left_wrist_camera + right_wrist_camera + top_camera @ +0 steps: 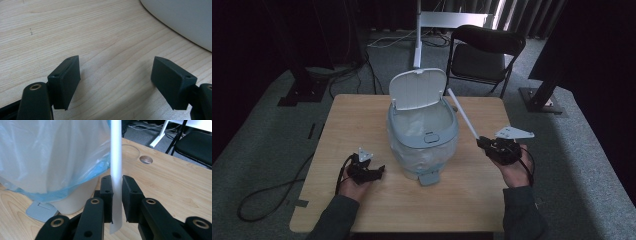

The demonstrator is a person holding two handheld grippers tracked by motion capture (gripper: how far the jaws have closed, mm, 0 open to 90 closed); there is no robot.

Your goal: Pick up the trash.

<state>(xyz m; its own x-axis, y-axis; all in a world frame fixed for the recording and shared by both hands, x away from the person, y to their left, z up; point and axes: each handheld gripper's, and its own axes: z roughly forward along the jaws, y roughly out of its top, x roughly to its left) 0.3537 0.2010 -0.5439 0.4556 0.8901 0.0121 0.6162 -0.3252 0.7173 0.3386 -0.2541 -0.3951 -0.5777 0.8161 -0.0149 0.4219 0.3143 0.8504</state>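
Observation:
A small white pedal bin (423,135) stands mid-table with its lid (417,88) raised and a pale blue plastic liner (47,157) folded over its rim. My right gripper (483,142) sits to the bin's right, shut on a long white strip (462,114) that slants up toward the bin's rim. In the right gripper view the white strip (116,165) runs upright between the closed jaws of the right gripper (117,195). My left gripper (377,172) rests on the table left of the bin, open, with bare wood between its jaws in the left gripper view (116,75).
The bin's grey foot pedal (429,177) juts toward the table's front edge. The wooden table (362,120) has a round cable hole (146,159) near the right gripper. A black folding chair (484,55) and a white stand (418,35) lie beyond the far edge.

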